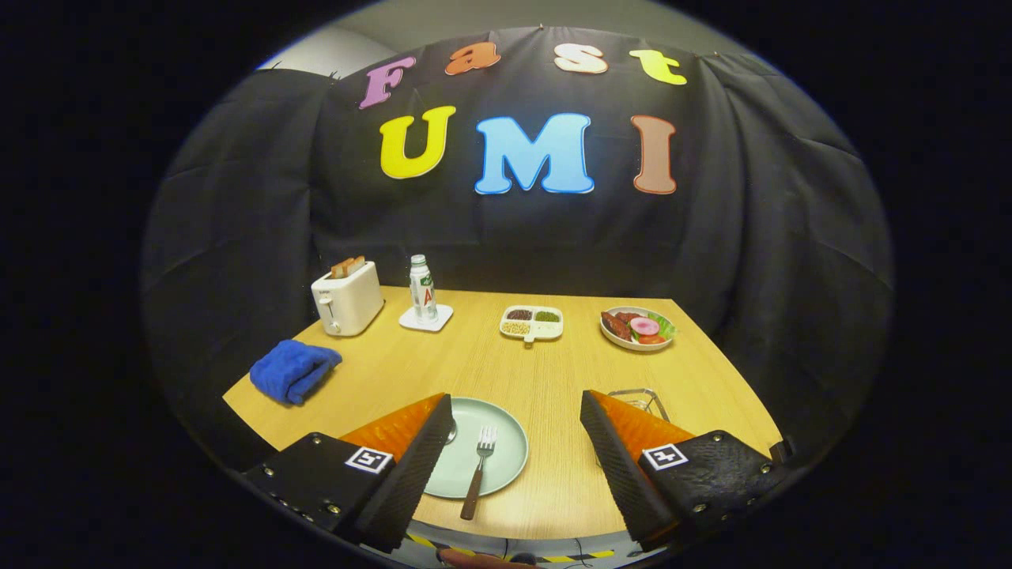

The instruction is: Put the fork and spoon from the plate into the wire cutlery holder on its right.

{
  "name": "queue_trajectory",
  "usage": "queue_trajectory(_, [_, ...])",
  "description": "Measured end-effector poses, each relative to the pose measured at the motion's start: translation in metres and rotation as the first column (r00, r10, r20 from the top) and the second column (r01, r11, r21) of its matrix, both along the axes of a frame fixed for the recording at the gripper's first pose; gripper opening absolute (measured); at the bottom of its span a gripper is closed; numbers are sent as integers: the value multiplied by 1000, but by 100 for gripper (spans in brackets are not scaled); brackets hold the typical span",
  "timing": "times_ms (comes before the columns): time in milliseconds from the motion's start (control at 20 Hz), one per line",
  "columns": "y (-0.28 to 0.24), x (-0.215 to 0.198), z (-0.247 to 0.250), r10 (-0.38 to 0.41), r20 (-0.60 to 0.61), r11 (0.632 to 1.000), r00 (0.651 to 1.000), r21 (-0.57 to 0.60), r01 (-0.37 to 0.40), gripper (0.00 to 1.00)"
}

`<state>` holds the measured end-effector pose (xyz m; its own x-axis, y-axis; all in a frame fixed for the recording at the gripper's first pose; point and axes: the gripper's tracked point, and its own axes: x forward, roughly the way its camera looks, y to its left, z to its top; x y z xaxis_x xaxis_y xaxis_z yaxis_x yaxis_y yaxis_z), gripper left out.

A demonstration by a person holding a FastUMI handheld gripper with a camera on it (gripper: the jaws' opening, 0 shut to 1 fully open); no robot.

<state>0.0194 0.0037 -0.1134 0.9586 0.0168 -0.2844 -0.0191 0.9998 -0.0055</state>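
On the wooden table [553, 371], the fork [479, 468] lies on the pale green plate [506, 466] between the wide-open gripper [515, 417] fingers, spoon [451, 432] peeking beside the left finger, wire cutlery holder [642, 399] behind the right finger, toaster [346, 297] far left.

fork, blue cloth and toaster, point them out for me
fork [480, 466], gripper view, on its handle just below the tines
blue cloth [292, 370], gripper view, on the middle of the folded bundle
toaster [348, 300], gripper view, on its front face

No legible text on objects
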Motion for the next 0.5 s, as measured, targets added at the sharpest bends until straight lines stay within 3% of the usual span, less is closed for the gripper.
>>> queue_trajectory(250, [12, -5, -41, 62, -142, 995, 988, -66, -72, 99])
queue_trajectory(500, [24, -11, -80, 92, -282, 993, 955, -50, -110, 98])
